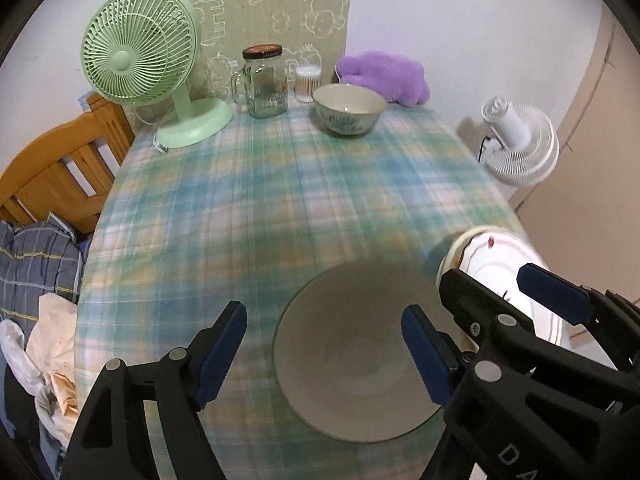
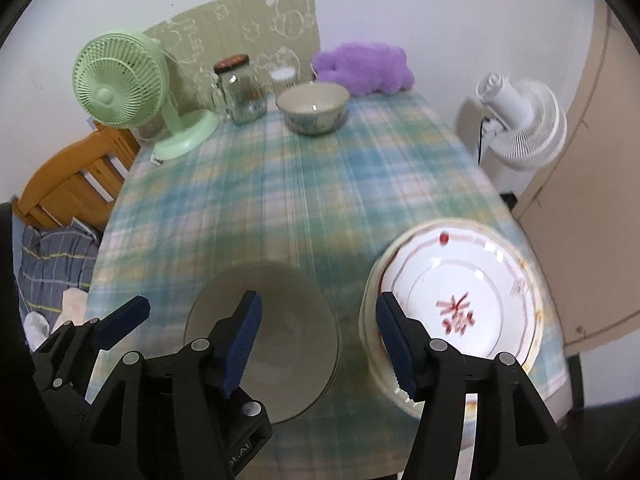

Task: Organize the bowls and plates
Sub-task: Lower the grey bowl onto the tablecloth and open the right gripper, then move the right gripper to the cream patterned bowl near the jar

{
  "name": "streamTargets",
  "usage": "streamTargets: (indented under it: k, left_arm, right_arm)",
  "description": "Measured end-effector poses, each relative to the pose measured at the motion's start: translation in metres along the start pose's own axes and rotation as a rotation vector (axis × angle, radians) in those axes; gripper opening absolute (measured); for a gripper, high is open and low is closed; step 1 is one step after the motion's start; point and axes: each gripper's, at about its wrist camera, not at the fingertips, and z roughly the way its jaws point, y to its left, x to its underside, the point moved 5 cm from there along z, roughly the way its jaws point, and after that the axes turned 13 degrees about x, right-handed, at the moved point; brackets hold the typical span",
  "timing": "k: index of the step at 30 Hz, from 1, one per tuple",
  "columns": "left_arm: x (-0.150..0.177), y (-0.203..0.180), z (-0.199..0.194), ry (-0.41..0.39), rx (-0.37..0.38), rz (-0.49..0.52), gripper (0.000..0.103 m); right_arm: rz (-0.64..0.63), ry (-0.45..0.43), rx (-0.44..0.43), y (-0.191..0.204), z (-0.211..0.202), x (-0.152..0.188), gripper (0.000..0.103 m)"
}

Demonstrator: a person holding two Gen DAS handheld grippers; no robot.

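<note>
- The left gripper (image 1: 324, 354) hangs over the near edge of the table (image 1: 248, 200), its jaws spread wide and holding nothing.
- Its right finger (image 1: 424, 352) sits above the inside of a plain grey bowl (image 1: 352, 364); its left finger is out over the checked cloth beside the bowl's rim. I cannot tell whether either one touches the bowl.
- The grey bowl stands upright on the cloth at the near edge.
- The right gripper (image 2: 318, 340) is just beside the left one, jaws also wide apart and gripping nothing.
- Its left finger (image 2: 242, 336) is over the grey bowl (image 2: 280, 344), its right finger (image 2: 394, 340) at the near-left rim of a stack of plates (image 2: 460, 296).
- The top plate is white with a red mark in the middle; the stack lies just to the right of the grey bowl, near the table's right edge.
- A second bowl (image 1: 349, 110), pale with a blue pattern outside, stands well apart at the far end of the table.
- Behind and beside it are a glass jar (image 1: 264, 80) with a dark lid, a green fan (image 1: 140, 52), and a purple plush toy (image 1: 384, 74).
- A white fan (image 1: 520, 144) stands off the table to the right; a wooden chair (image 1: 60, 172) is on the left.
</note>
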Motion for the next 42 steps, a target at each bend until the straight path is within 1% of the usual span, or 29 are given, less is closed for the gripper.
streamTargets:
  k: [5,13,16,24,28,35,39,42]
  left_arm:
    - [-0.02,-0.011,0.007,-0.003,-0.032,-0.038,0.081]
    - [-0.059,-0.03,0.019,-0.051,-0.089,-0.085,0.081]
    - [-0.08,-0.037,0.027,-0.074,-0.123,-0.098,0.08]
    - [-0.127,-0.047,0.048,-0.122,-0.191,-0.134,0.08]
    - [-0.141,-0.047,0.055,-0.129,-0.241,-0.156,0.079]
    - [-0.173,-0.041,0.072,-0.135,-0.267,-0.161,0.079]
    - [-0.192,-0.032,0.086,-0.134,-0.266,-0.166,0.08]
    - [-0.204,-0.023,0.098,-0.118,-0.257,-0.177,0.08]
  right_arm:
    - [-0.032,0.012,-0.021,-0.011,0.007,-0.022,0.063]
    - [-0.1,-0.026,-0.065,-0.028,0.021,-0.069,0.063]
    - [-0.122,-0.046,-0.081,-0.036,0.028,-0.089,0.063]
    - [-0.172,-0.092,-0.128,-0.051,0.056,-0.144,0.063]
    - [-0.19,-0.093,-0.146,-0.053,0.068,-0.164,0.063]
    - [-0.184,-0.093,-0.187,-0.048,0.09,-0.195,0.063]
    - [-0.178,-0.096,-0.187,-0.042,0.103,-0.215,0.063]
    - [-0.171,-0.081,-0.188,-0.037,0.117,-0.229,0.063]
